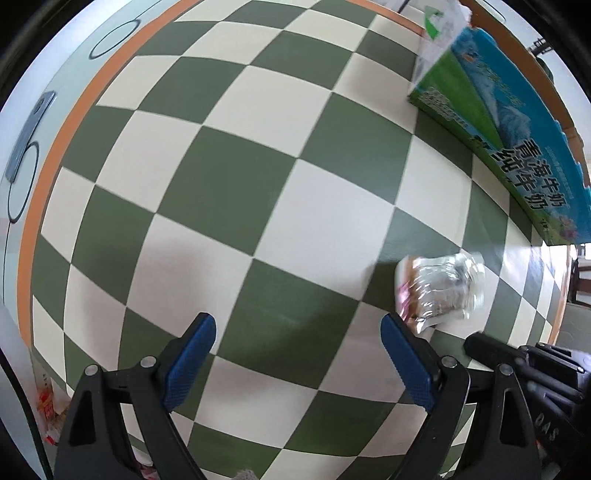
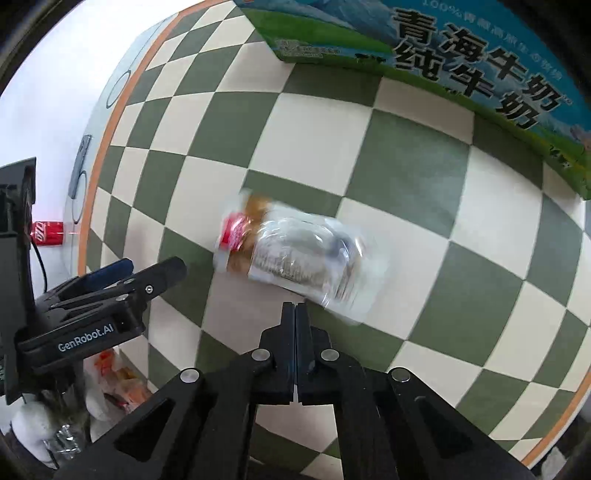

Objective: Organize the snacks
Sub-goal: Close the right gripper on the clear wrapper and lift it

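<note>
A clear-wrapped snack packet with a red and tan end lies blurred on the green-and-cream checkered mat. It sits just beyond the tips of my right gripper, whose jaws are pressed together with nothing visible between them. In the left wrist view the same packet lies right of my left gripper, which points down at bare mat. Its blue pads stand wide apart with nothing between them. The right gripper shows at the lower right there. The left gripper shows at the left of the right wrist view.
A blue-and-green milk carton box stands along the mat's far right side, with a white wrapper at its far end. A red can lies off the mat at left. Several snack bags lie near the mat's orange edge.
</note>
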Demonstrator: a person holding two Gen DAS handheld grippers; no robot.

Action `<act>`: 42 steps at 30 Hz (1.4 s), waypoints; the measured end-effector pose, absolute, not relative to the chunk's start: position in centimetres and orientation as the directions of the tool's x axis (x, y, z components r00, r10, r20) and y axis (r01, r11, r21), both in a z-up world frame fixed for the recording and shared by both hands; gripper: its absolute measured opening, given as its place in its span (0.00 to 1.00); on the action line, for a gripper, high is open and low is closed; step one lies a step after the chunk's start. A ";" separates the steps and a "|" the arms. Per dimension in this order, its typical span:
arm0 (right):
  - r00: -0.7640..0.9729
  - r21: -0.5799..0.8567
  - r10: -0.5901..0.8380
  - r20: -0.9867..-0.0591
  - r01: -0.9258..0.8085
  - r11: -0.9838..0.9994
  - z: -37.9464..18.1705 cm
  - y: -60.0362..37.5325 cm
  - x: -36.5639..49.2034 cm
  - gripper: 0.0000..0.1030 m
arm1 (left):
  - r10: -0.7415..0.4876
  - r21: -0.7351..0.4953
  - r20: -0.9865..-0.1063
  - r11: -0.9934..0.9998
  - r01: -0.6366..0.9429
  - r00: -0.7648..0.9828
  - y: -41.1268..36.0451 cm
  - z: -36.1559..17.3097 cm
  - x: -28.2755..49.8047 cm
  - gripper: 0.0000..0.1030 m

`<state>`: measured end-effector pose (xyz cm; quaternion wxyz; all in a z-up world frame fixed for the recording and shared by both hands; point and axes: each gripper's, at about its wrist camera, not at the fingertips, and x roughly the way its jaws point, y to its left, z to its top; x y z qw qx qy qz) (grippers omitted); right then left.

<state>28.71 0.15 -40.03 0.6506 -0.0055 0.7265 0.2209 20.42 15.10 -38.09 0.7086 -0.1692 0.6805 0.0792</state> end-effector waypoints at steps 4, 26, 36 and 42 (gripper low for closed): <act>-0.205 0.310 0.244 -0.948 -0.412 0.857 -38.4 1.3 28.7 0.18 | -0.083 -0.100 -0.994 0.934 -0.344 0.065 15.3 -37.6 20.4 0.89; -0.479 0.078 0.144 -0.866 0.155 0.985 -46.1 2.3 34.3 0.77 | -0.097 -0.100 -0.995 0.827 -0.553 0.035 20.4 -39.1 16.3 0.89; -0.320 -0.009 -0.114 -0.941 -0.314 0.950 -44.1 8.2 31.0 0.52 | -0.109 -0.099 -0.994 0.813 -0.574 0.016 22.0 -40.5 15.7 0.89; -0.229 0.016 -0.085 -0.970 -0.404 0.914 -42.1 6.9 28.8 0.20 | -0.091 -0.089 -0.996 0.842 -0.532 0.023 21.4 -39.4 16.4 0.89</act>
